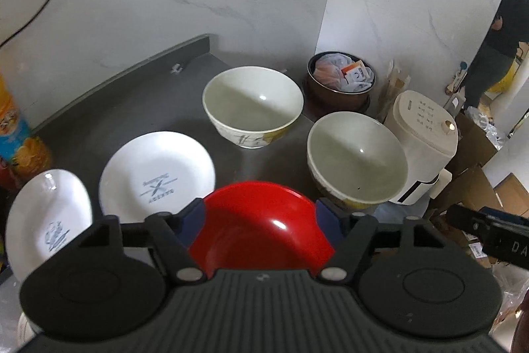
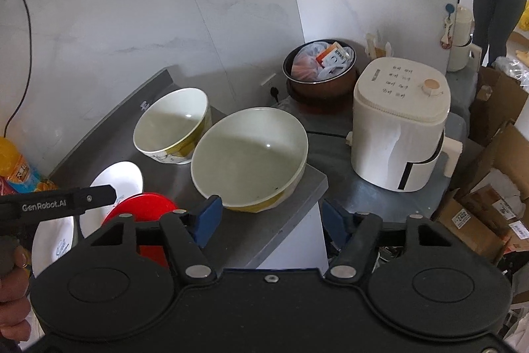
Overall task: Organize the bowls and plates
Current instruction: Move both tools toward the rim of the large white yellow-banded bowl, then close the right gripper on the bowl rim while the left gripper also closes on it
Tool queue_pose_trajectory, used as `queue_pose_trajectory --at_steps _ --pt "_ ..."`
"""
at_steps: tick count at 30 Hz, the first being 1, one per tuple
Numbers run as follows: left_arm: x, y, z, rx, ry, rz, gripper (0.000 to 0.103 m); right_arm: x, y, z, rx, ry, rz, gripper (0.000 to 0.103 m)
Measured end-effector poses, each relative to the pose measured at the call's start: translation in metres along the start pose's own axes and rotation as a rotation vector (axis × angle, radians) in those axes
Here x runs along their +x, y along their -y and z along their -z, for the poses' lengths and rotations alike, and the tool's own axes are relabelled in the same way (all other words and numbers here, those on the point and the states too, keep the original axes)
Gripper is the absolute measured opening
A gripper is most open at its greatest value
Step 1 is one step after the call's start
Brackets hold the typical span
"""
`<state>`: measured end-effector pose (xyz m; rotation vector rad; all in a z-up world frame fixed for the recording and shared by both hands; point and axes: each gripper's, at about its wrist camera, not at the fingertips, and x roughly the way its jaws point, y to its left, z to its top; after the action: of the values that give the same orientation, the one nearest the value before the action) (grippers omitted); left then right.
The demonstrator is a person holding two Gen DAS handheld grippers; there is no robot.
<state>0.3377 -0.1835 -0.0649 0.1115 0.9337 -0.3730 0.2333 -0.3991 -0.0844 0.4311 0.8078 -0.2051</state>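
A red bowl [image 1: 261, 224] sits between the blue pads [image 1: 325, 214] of the left tongs [image 1: 259, 217], which flank its rim on both sides; whether they press it cannot be told. The right tongs [image 2: 269, 215] stand apart and empty, just short of the near cream bowl [image 2: 249, 157] at the tabletop's [image 2: 281, 220] edge. A second cream bowl [image 2: 172, 124] stands behind, two white plates [image 1: 157, 169] lie left, a white cooker [image 2: 400, 124] right

Both wrist views peer steeply down, close over the tabletop [image 1: 139, 95]. Left sits leftward; both share the cream bowls [image 2: 251, 154].
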Motion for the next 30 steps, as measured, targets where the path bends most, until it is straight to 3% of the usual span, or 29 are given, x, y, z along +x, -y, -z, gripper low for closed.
queue_pose_trajectory --at_steps 17,30 --pt "0.077 0.034 -0.043 -0.025 -0.048 -0.018 0.059 0.079 0.033 -0.019 0.057 -0.085 -0.027 0.053" --pt "0.136 0.050 -0.047 -0.030 -0.133 -0.005 0.047 0.119 0.021 -0.018 0.069 -0.136 -0.051 0.049"
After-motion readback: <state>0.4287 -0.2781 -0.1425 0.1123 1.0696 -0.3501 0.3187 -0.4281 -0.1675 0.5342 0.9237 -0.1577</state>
